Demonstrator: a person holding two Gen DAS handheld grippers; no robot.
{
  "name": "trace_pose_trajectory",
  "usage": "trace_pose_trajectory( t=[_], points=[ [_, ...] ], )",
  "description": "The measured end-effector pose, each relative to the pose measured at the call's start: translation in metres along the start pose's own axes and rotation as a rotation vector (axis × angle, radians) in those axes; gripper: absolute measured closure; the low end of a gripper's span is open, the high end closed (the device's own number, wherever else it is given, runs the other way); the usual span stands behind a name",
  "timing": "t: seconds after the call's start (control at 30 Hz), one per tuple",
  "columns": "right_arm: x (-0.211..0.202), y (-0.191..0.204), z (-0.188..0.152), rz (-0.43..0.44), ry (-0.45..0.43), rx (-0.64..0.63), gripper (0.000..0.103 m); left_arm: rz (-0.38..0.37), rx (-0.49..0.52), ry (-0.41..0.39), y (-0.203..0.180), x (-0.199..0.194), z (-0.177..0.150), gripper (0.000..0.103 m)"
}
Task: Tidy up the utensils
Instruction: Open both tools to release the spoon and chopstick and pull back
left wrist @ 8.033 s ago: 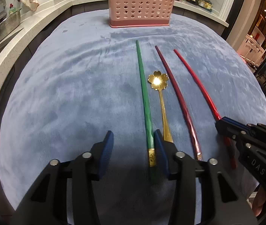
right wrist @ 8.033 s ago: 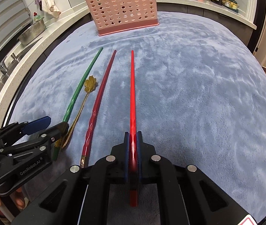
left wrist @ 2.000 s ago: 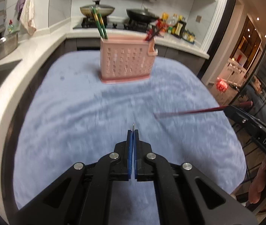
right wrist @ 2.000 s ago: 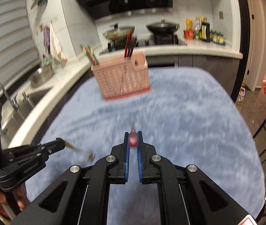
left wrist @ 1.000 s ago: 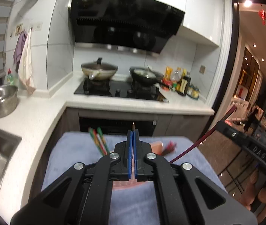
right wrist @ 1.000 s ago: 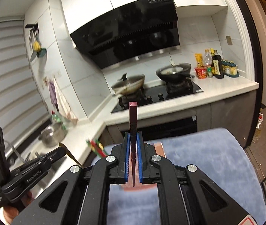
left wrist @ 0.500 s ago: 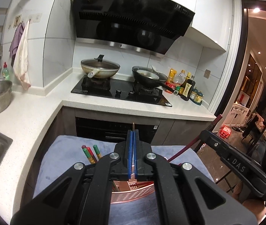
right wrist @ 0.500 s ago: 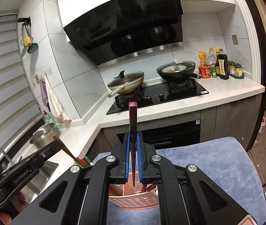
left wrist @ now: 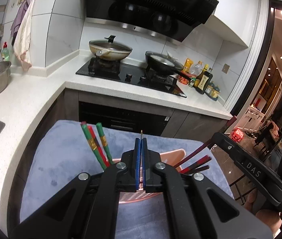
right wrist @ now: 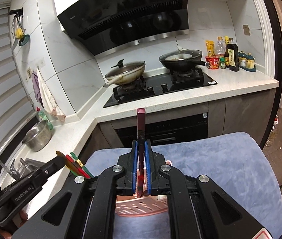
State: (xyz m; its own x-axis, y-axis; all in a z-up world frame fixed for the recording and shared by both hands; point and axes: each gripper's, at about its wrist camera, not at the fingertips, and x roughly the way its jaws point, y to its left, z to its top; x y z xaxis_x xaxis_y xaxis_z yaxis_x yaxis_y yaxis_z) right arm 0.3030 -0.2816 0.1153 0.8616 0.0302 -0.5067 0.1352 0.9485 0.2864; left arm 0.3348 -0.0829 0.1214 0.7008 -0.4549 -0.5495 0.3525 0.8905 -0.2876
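Note:
My left gripper (left wrist: 140,139) is shut on the thin gold spoon handle (left wrist: 141,133), held upright above the pink perforated basket (left wrist: 141,196). Green and red chopsticks (left wrist: 95,145) stand in the basket's left side, dark red ones (left wrist: 197,164) in its right side. My right gripper (right wrist: 141,142) is shut on a dark red chopstick (right wrist: 140,123), upright over the basket (right wrist: 139,207), its lower end inside. The right gripper also shows in the left wrist view (left wrist: 220,135), the left gripper in the right wrist view (right wrist: 60,158).
The basket stands on a blue cloth (right wrist: 220,169) over the table. Behind are a white counter (left wrist: 31,103), a stove with two pans (left wrist: 133,71), a steel bowl (right wrist: 37,137), a sink (right wrist: 17,165) at the left and bottles (right wrist: 230,57) at the right.
Both grippers have come closer over the basket and lowered a little. The dark red chopstick's lower end now reaches into the basket. Both stay shut on their utensils.

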Motion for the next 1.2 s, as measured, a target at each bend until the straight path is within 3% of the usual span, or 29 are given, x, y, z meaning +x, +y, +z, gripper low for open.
trace_pose_trajectory(
  t=[0.1,0.17,0.23,0.5,0.63,0.73,0.97,1.2],
  points=[
    [0.004,-0.002,-0.004,-0.003,0.021,0.009,0.095,0.049,0.002,0.013,0.0,0.003,-0.006,0.099],
    [0.002,-0.003,-0.005,-0.013,0.01,0.019,0.089,0.079,0.012,0.018,-0.001,0.003,-0.008,0.084],
    [-0.001,-0.003,-0.006,-0.018,0.0,0.02,0.079,0.118,0.015,0.006,-0.001,0.0,-0.01,0.056],
    [-0.023,0.005,-0.008,-0.023,-0.033,-0.02,0.068,0.137,0.028,-0.005,-0.004,-0.012,-0.015,0.055],
    [-0.037,0.012,-0.012,-0.028,-0.041,-0.051,0.058,0.156,0.043,-0.015,-0.009,-0.022,-0.02,0.046],
    [-0.051,0.019,-0.021,-0.046,-0.052,-0.099,0.053,0.176,0.06,-0.021,-0.013,-0.029,-0.025,0.045],
    [-0.07,0.028,-0.05,-0.11,-0.015,-0.2,0.049,0.205,0.081,-0.008,-0.018,-0.046,-0.045,0.042],
    [-0.081,0.024,-0.074,-0.125,0.048,-0.202,0.047,0.228,0.113,0.021,-0.023,-0.057,-0.073,0.034]
  ],
)
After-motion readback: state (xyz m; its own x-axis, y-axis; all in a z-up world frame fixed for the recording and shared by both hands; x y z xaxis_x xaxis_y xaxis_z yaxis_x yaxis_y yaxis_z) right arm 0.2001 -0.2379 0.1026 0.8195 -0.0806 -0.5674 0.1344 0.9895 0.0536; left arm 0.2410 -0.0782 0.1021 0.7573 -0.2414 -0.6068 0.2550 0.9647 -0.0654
